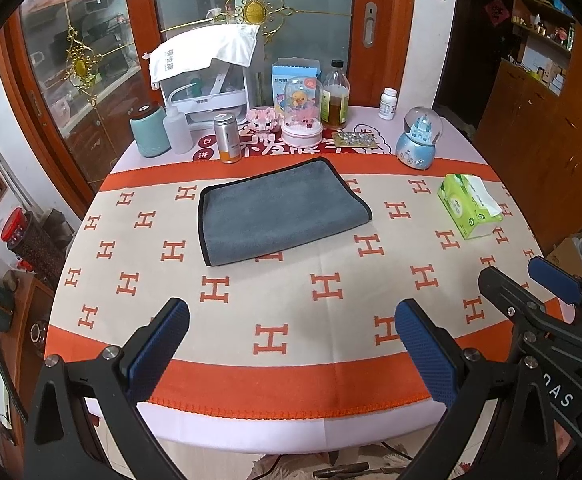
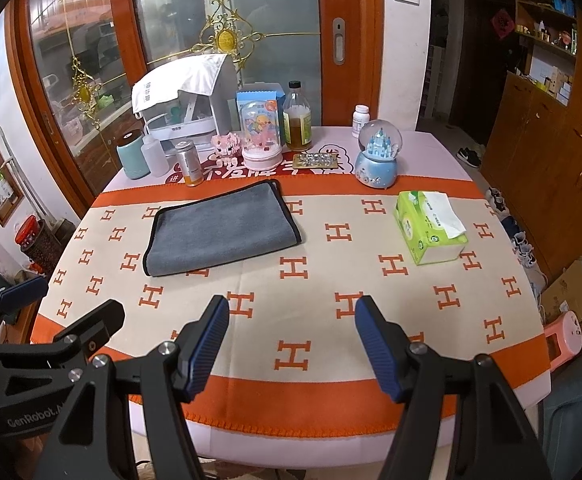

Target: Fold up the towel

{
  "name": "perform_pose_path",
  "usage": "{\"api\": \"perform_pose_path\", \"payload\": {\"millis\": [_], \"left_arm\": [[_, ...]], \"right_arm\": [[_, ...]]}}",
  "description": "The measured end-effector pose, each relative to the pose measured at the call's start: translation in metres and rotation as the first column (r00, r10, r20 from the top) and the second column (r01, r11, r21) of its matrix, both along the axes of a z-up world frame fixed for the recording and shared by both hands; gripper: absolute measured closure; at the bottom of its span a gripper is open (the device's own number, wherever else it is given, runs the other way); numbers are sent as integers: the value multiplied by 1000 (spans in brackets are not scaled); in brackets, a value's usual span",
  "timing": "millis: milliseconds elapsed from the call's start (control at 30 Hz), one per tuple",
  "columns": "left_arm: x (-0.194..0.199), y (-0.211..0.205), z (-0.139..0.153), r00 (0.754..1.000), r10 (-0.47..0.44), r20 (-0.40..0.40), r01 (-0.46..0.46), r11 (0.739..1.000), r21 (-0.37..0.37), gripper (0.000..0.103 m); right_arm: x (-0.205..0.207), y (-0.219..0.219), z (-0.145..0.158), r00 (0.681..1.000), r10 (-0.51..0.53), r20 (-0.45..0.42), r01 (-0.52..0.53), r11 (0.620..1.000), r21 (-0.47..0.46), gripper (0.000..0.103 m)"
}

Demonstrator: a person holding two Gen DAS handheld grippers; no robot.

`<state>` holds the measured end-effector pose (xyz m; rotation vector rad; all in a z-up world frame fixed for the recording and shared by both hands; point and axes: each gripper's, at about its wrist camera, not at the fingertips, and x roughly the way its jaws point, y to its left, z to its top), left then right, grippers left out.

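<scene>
A grey towel [image 1: 279, 210] with a black hem lies folded flat on the cream and orange tablecloth [image 1: 291, 304], past the middle of the table; it also shows in the right wrist view [image 2: 221, 226]. My left gripper [image 1: 291, 344] is open and empty above the table's near edge, well short of the towel. My right gripper [image 2: 291, 340] is open and empty too, near the front edge, to the right of the towel. Each gripper shows at the side of the other's view: the right gripper [image 1: 531, 280], the left gripper [image 2: 63, 300].
A green tissue pack [image 1: 469, 206] lies at the right of the table. Along the back stand a blue snow globe [image 1: 417, 138], a pink dome toy [image 1: 303, 112], a bottle [image 1: 335, 96], a can [image 1: 227, 138], a teal jar [image 1: 150, 130] and a white appliance [image 1: 211, 76].
</scene>
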<state>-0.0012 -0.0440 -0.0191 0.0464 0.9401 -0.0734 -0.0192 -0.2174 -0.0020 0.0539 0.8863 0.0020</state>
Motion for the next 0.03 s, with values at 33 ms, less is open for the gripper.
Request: {"api": "perform_pose_path", "payload": {"millis": [33], "left_arm": [[0, 0, 0, 1000, -1, -2, 1, 1000, 0, 1]], "right_arm": [[0, 0, 0, 1000, 1, 0, -1, 1000, 0, 37]]}}
